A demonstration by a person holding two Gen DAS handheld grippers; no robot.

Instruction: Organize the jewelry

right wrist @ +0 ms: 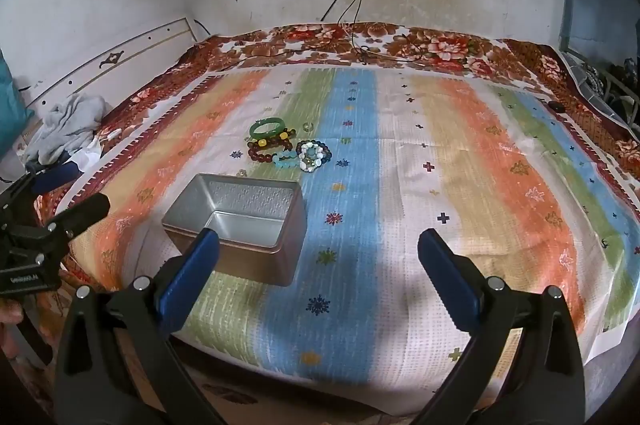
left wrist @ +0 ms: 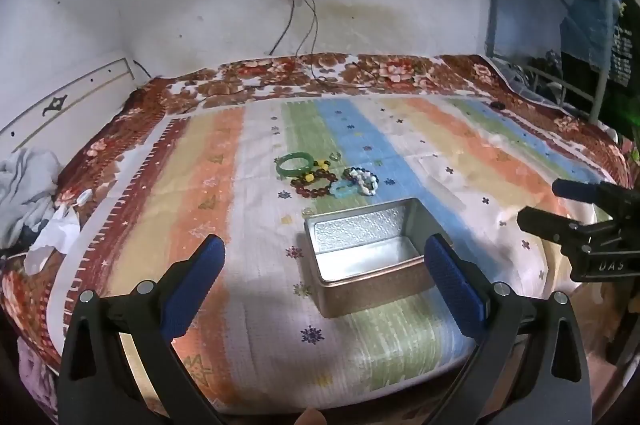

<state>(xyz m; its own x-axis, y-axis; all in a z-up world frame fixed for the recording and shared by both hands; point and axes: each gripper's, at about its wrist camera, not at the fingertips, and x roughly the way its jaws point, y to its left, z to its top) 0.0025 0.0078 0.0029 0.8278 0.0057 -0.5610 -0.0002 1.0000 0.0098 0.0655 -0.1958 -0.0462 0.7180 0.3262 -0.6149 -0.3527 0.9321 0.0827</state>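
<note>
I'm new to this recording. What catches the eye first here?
The small heap of bracelets on the striped bedspread, a green bangle at its far left. Nearer the cameras stands an open, empty metal tin, and both grippers' blue fingers are spread wide, holding nothing.

You're looking at a bed [right wrist: 400, 305] covered by a striped cloth [right wrist: 460, 153] over a floral blanket [right wrist: 440, 45]. An open metal tin [right wrist: 240, 225] sits on the cloth, empty. At its 12 o'clock lies a cluster of jewelry: a green bangle [right wrist: 268, 128], a dark red bead bracelet [right wrist: 272, 149] touching it, a light blue bead bracelet [right wrist: 286, 160] and a blue-and-white bead bracelet [right wrist: 314, 155]. Cables [right wrist: 360, 53] trail onto the blanket at the far edge. Crumpled grey clothing [right wrist: 68, 129] lies at 9 o'clock.
</note>
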